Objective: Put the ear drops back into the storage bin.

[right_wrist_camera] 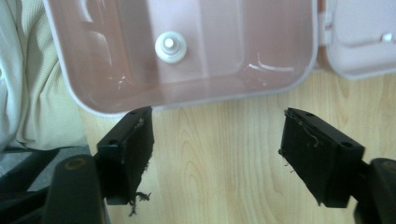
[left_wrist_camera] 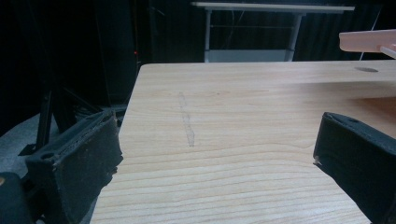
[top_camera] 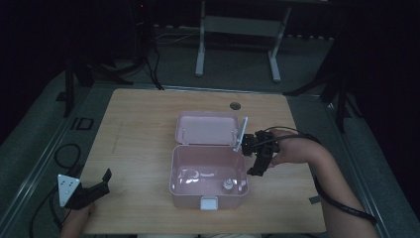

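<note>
1. The open pink lunch box [top_camera: 208,184] sat mid-worktop toward the near edge.
2. The right hand-held gripper [top_camera: 258,154], jaws spread and empty, hovered just beside its right wall.
3. The left hand-held gripper [top_camera: 91,191], likewise released, waited well apart at the near-left corner.

left tongs [left_wrist_camera: 215,158] spread wide, wooden table [left_wrist_camera: 243,107], pink lid [left_wrist_camera: 366,41]

The table [top_camera: 138,148] is pale wood with fine lengthwise grain and one faint grey streak toward 9 o'clock. At its centre the box [top_camera: 208,168] is soft pink, lid [top_camera: 207,128] included, with a pale latch [top_camera: 208,203] at 6 o'clock and a small white knob [right_wrist_camera: 171,45] inside. Both grippers' jaws are matt black; the left gripper [top_camera: 101,184] carries a light grey plate.
</note>
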Motion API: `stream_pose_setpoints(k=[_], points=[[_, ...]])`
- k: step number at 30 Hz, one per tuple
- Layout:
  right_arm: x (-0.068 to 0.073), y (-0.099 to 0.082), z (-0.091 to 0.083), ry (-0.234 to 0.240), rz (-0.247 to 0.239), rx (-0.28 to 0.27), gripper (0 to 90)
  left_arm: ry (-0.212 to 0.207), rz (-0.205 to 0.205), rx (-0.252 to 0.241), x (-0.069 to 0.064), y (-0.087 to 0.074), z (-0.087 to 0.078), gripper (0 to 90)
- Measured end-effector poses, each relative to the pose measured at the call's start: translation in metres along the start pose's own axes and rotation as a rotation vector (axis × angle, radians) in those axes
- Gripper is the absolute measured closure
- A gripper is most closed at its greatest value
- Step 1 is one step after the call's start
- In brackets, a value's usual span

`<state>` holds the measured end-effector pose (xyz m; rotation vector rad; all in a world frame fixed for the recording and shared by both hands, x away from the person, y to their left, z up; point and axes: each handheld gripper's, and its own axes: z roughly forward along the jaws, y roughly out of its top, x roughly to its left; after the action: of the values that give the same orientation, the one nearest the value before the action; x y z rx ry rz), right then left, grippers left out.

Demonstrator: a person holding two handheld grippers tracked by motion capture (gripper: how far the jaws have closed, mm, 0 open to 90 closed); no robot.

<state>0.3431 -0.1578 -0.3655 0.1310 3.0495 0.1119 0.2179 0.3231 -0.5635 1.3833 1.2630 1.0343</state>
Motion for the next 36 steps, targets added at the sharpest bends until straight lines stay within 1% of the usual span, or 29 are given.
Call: stream_pose_setpoints(k=[1,3,4,5,7,9,10,13,15,17,18,22,23,25,26,28,30,31,32,33,36], points=[[-0.001,-0.003,0.0,0.008,0.012,-0.005,23.3,0.0,0.0,0.0,0.0,0.0,0.0,1.0],[-0.002,-0.006,0.001,0.01,0.021,-0.01,22.8,-0.001,0.0,0.0,0.0,0.0,0.0,1.0],[-0.003,-0.009,0.003,0.012,0.026,-0.01,19.8,-0.001,0.0,-0.001,0.0,0.0,0.0,1.0],[-0.004,-0.014,0.006,0.027,0.028,-0.011,18.2,-0.001,0.0,0.0,0.0,0.0,0.0,1.0],[-0.004,-0.019,0.01,0.038,0.044,-0.021,17.8,-0.001,-0.001,-0.001,0.0,0.0,0.0,0.9],[-0.004,-0.021,0.013,0.041,0.044,-0.024,16.7,-0.001,0.0,-0.001,0.0,0.0,0.0,0.9],[-0.005,-0.029,0.02,0.047,0.055,-0.018,16.6,-0.001,0.001,0.0,0.0,0.0,0.0,0.9],[-0.006,-0.036,0.029,0.054,0.062,-0.023,16.6,0.0,0.0,0.0,0.0,0.0,0.0,0.9],[-0.006,-0.042,0.035,0.067,0.078,-0.026,16.6,0.001,0.002,0.001,0.0,0.0,0.0,1.0],[-0.007,-0.047,0.04,0.065,0.088,-0.024,16.6,0.001,0.002,0.001,0.0,0.0,0.0,1.0],[-0.008,-0.051,0.044,0.071,0.103,-0.024,16.6,0.001,0.002,0.001,0.0,0.0,0.0,0.9],[-0.009,-0.057,0.05,0.067,0.119,-0.029,16.7,0.001,0.002,0.001,0.0,0.0,0.0,1.0],[-0.01,-0.066,0.062,0.067,0.146,-0.048,16.7,0.0,0.002,0.001,0.0,0.0,0.0,1.0],[-0.01,-0.072,0.07,0.074,0.169,-0.064,16.7,0.001,0.001,0.001,0.0,0.0,0.0,1.0],[-0.012,-0.076,0.076,0.069,0.179,-0.072,16.7,0.001,0.002,0.001,0.0,0.0,0.0,0.9],[-0.012,-0.081,0.084,0.045,0.195,-0.073,16.6,0.001,0.003,0.0,0.0,0.0,0.0,0.9],[-0.013,-0.086,0.092,0.037,0.209,-0.074,16.6,0.001,0.001,0.0,0.0,0.0,0.0,0.9],[-0.013,-0.089,0.096,0.027,0.208,-0.083,16.6,0.0,0.0,-0.001,0.0,0.0,0.0,1.0],[-0.013,-0.089,0.096,0.027,0.208,-0.083,16.6,0.0,0.0,-0.001,0.0,0.0,0.0,1.0],[-0.013,-0.096,0.102,0.027,0.221,-0.108,16.6,0.001,-0.001,-0.001,0.0,0.0,0.0,1.0],[-0.013,-0.102,0.108,0.009,0.24,-0.131,16.6,0.001,0.001,0.0,0.0,0.0,0.0,0.9]])
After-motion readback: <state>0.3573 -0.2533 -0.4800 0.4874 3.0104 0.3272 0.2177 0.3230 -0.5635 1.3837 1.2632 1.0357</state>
